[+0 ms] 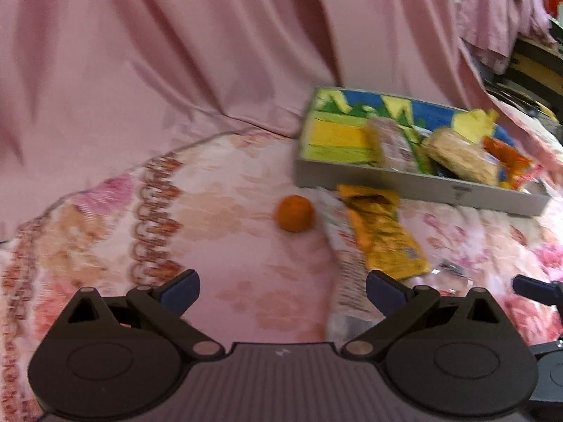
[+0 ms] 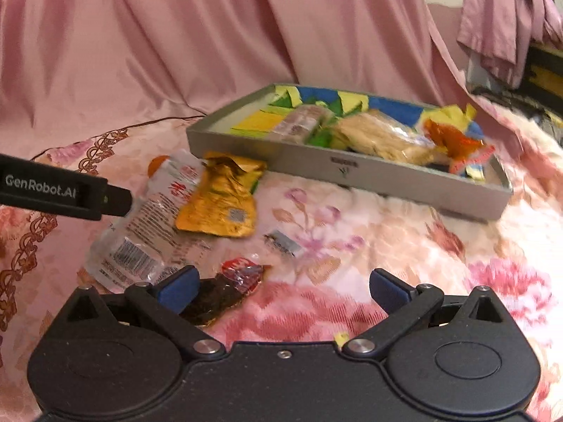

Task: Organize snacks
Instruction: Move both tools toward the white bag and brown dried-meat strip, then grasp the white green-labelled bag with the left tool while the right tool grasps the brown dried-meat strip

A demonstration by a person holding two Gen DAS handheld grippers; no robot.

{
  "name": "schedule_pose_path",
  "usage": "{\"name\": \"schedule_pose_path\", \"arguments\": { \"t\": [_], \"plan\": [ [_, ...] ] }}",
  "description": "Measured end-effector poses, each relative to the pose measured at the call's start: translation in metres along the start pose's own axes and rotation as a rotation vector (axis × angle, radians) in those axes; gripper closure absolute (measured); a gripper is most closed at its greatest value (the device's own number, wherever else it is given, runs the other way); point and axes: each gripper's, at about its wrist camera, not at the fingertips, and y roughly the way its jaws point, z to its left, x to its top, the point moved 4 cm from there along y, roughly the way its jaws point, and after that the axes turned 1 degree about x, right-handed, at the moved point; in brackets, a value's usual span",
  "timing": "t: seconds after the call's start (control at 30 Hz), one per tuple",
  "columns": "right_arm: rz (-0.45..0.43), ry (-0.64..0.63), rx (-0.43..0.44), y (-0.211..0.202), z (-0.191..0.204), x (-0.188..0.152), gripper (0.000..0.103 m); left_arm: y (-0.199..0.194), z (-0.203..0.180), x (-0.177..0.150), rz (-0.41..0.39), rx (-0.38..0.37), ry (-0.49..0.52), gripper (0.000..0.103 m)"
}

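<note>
A grey tray (image 2: 352, 172) (image 1: 422, 188) holds several snack packets on a colourful lining. In front of it lie a gold-yellow packet (image 2: 220, 198) (image 1: 381, 234), a clear white packet (image 2: 147, 232) (image 1: 339, 246) and a small orange fruit (image 1: 295, 212) (image 2: 158, 162). A dark red-topped wrapper (image 2: 225, 290) lies by my right gripper's left finger. A small silver sachet (image 2: 283, 242) sits further out. My left gripper (image 1: 283, 292) is open above bare cloth. My right gripper (image 2: 283, 290) is open, holding nothing.
All rests on a pink floral bedspread (image 2: 404, 246) with pink draped cloth (image 1: 211, 35) behind. The left gripper's black body (image 2: 52, 190) reaches in from the left of the right wrist view. Furniture and hanging cloth (image 2: 510, 28) stand at the far right.
</note>
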Motion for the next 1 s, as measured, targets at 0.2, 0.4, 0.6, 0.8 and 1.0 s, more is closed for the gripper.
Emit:
{"name": "schedule_pose_path", "arguments": {
  "t": [0.2, 0.4, 0.6, 0.8, 1.0],
  "plan": [
    [0.022, 0.051, 0.038, 0.003, -0.004, 0.000, 0.001, 0.017, -0.011, -0.001, 0.010, 0.000, 0.039, 0.007],
    [0.023, 0.033, 0.089, 0.002, 0.005, 0.000, 0.004, 0.027, -0.016, 0.000, 0.024, -0.044, 0.038, 0.025],
    [0.017, 0.041, 0.135, 0.001, 0.011, 0.001, 0.012, 0.028, -0.032, -0.003, 0.017, -0.076, 0.102, 0.054],
    [0.011, 0.039, 0.169, -0.001, 0.014, 0.000, 0.023, 0.022, -0.042, -0.005, 0.009, -0.068, 0.140, 0.070],
    [0.023, 0.017, 0.208, -0.008, 0.018, -0.001, 0.044, 0.011, -0.032, -0.008, 0.026, -0.089, 0.103, 0.079]
  ]
}}
